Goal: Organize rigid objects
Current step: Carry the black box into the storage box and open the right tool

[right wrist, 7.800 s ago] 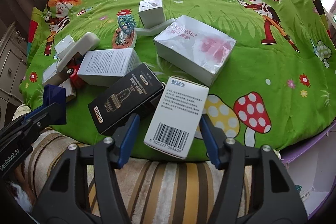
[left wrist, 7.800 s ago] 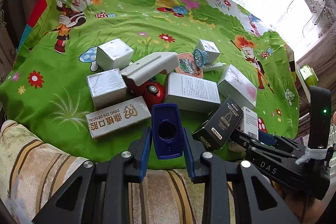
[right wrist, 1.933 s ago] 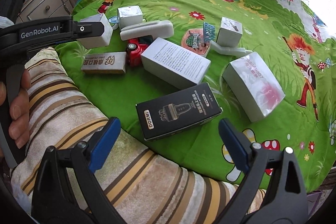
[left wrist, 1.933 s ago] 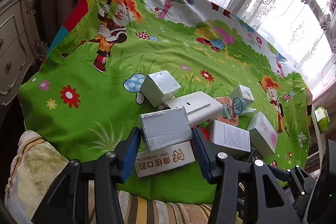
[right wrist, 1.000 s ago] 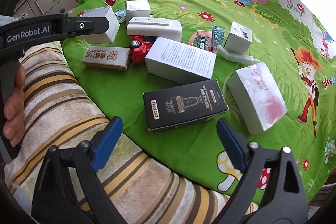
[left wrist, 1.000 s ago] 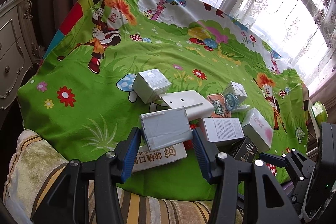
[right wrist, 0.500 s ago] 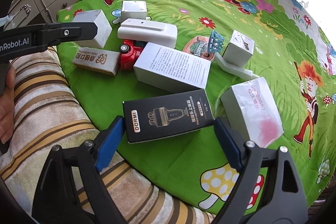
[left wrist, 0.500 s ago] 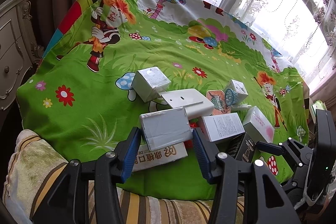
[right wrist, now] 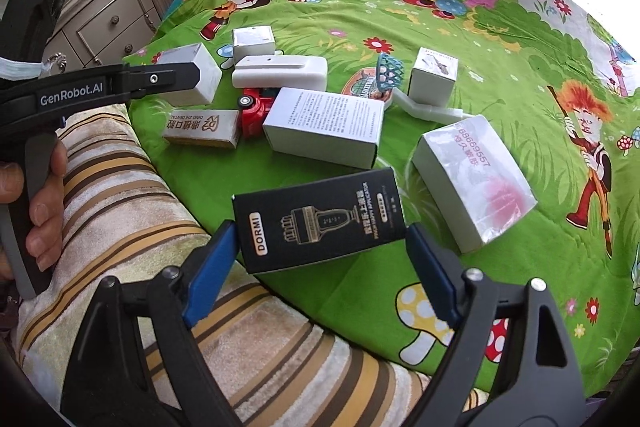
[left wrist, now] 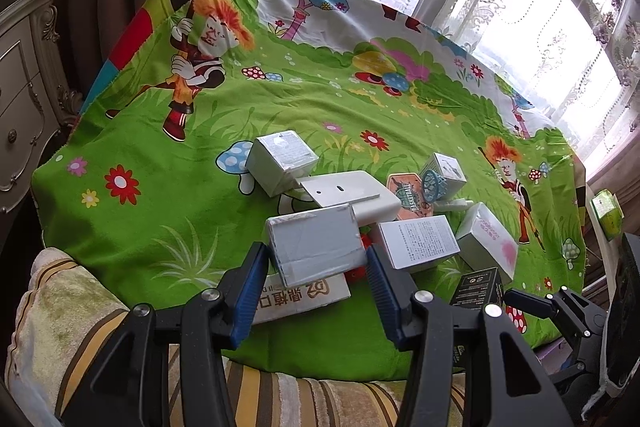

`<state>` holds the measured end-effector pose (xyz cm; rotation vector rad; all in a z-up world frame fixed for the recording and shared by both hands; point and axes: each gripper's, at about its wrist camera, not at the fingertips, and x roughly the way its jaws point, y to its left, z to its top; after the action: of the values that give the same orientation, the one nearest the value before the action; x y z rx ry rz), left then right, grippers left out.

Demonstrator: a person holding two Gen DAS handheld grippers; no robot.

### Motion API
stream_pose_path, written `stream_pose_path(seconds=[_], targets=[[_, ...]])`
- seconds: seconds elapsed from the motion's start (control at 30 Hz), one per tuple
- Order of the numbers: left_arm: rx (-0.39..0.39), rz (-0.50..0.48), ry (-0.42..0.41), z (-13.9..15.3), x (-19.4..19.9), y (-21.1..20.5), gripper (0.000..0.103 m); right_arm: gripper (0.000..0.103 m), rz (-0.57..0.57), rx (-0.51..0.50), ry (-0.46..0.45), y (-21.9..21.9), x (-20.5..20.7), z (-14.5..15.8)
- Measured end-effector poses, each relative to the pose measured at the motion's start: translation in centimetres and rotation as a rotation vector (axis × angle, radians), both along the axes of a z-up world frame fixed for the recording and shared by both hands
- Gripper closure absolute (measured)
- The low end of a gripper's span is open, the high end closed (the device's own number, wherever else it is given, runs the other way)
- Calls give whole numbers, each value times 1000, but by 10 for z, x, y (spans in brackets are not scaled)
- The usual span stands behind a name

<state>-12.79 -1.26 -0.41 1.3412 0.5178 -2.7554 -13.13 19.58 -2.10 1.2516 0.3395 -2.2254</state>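
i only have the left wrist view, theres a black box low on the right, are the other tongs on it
Observer: The black box lies between the right tongs, one pad at each short end. I cannot tell whether they press on it.
Operator: ok and whats the red thing hidden behind my grey box
Observer: A red toy car, lying between the tan box and the white printed box.
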Motion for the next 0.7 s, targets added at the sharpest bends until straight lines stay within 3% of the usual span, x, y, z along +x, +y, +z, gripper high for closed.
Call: stream_pose_path(seconds=[0.33, 0.7], targets=[[44, -123, 13, 11, 12, 45, 52, 17, -220, 45, 122, 47, 38, 23], [78, -284, -8, 19, 29, 110, 52, 17, -439, 60, 168, 108, 80, 33]])
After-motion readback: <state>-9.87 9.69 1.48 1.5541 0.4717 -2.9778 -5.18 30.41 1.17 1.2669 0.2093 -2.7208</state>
